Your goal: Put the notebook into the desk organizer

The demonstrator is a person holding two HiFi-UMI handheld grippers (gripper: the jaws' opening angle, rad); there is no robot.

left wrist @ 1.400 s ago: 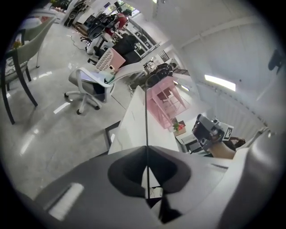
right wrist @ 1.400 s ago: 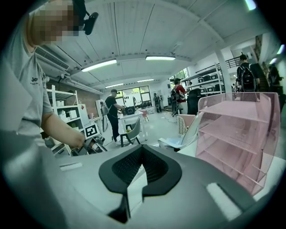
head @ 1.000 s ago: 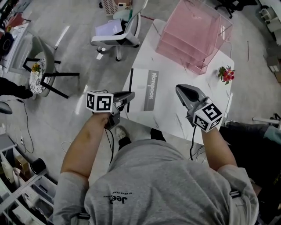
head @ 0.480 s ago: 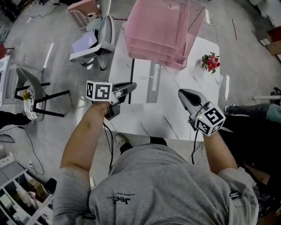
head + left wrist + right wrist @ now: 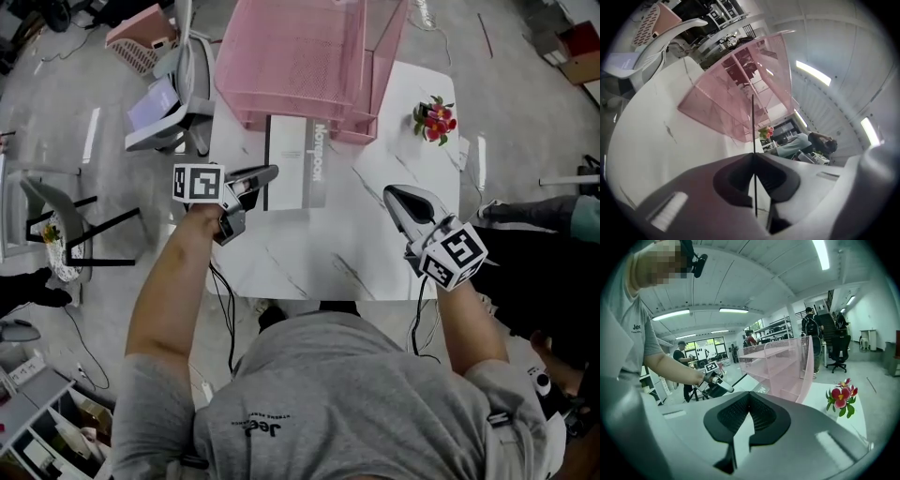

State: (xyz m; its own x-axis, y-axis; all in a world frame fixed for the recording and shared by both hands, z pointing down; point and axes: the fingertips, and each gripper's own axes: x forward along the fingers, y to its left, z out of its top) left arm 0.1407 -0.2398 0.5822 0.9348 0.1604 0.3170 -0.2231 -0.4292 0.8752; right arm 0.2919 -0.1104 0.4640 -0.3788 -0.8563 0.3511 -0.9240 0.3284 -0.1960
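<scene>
The white and grey notebook (image 5: 298, 159) lies flat at the far side of the white table (image 5: 375, 244). Its far end reaches the lowest tier of the pink mesh desk organizer (image 5: 300, 56). My left gripper (image 5: 272, 172) is shut on the notebook's near left edge. In the left gripper view that edge shows as a thin dark line (image 5: 753, 122) running from between the jaws toward the organizer (image 5: 736, 103). My right gripper (image 5: 392, 194) hovers over the table to the right, shut and with nothing in it. It faces the organizer (image 5: 780, 366).
A small pot of red flowers (image 5: 432, 120) stands on the table right of the organizer. A white office chair (image 5: 164, 98) sits off the table's left side, with a second chair (image 5: 56, 216) further left. People stand in the background of the right gripper view.
The left gripper has pushed the notebook away from me across the table, up to the organizer's lowest tier. The right gripper has kept its place over the table.
</scene>
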